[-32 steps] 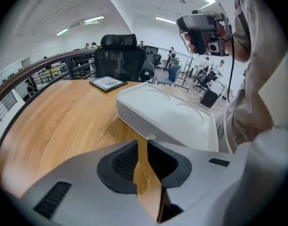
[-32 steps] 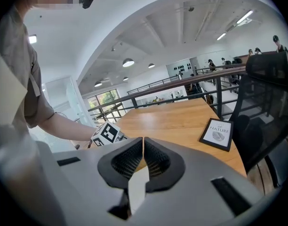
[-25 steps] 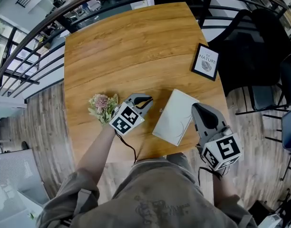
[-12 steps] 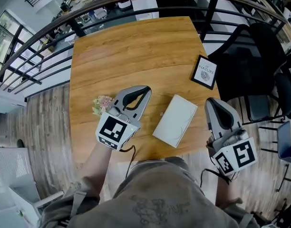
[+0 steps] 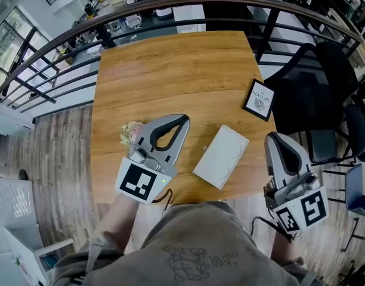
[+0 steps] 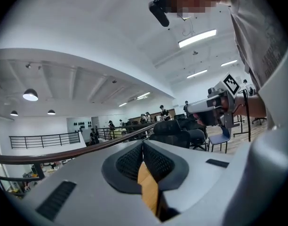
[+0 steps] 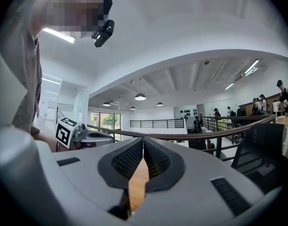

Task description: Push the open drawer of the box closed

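Observation:
The white box (image 5: 221,157) lies flat on the wooden table (image 5: 170,70) near its front edge. A small knob (image 5: 204,148) shows on its left side, and no drawer sticks out. My left gripper (image 5: 183,119) is held up above the table to the left of the box, clear of it. Its jaws are shut with nothing between them (image 6: 143,145). My right gripper (image 5: 277,137) hangs off the table's right front corner, also shut and empty (image 7: 143,142). Both gripper views look out level across the room, not at the box.
A bunch of dried flowers (image 5: 132,131) lies left of the left gripper. A framed card (image 5: 258,99) sits at the table's right edge. A black chair (image 5: 314,82) stands to the right, and a dark railing (image 5: 170,5) runs behind the table.
Both grippers have lifted away from the box and drawn back toward the person. The left gripper rose from beside the knob side. The box has stayed in place.

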